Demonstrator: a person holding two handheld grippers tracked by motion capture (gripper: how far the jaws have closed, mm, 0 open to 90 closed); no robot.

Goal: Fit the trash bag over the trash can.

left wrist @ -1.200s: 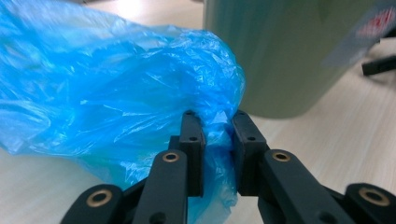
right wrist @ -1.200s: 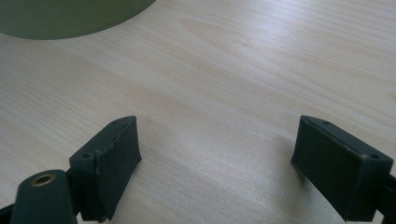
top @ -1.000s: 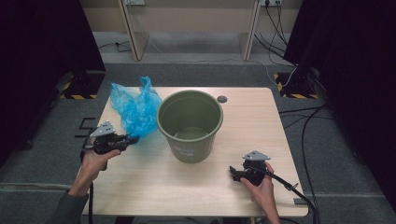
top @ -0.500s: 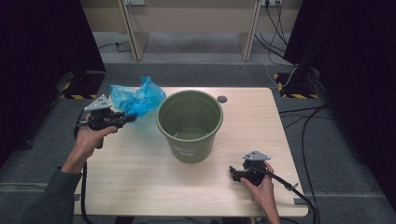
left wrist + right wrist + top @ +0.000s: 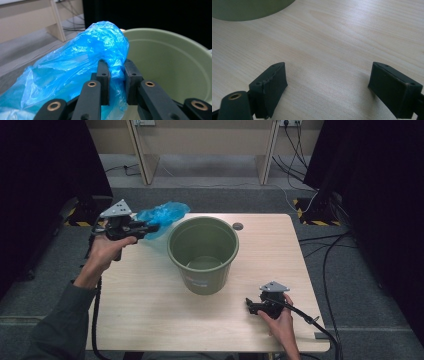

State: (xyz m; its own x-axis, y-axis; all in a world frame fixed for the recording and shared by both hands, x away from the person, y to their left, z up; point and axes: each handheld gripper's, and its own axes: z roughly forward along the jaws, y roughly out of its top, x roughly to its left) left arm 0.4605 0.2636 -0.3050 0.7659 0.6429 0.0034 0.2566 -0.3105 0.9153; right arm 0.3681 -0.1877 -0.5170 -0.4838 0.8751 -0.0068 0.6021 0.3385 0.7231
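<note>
Pretty clearly a lab or recording studio setup, not a home. A plain light-wood desk (image 5: 150, 310) is parked in the middle of grey carpet (image 5: 360, 285), and black curtains (image 5: 45, 165) are hung down both sides to wall the spot off. Loose cables (image 5: 320, 245) are strewn over the floor on the right, and yellow-and-black hazard tape (image 5: 312, 222) is stuck on bases at the curtain feet. At the back, pale wooden furniture legs (image 5: 142, 162) can be seen, with wall sockets (image 5: 292, 122) and more cables hanging above them. Nothing homey is laid out anywhere.
</note>
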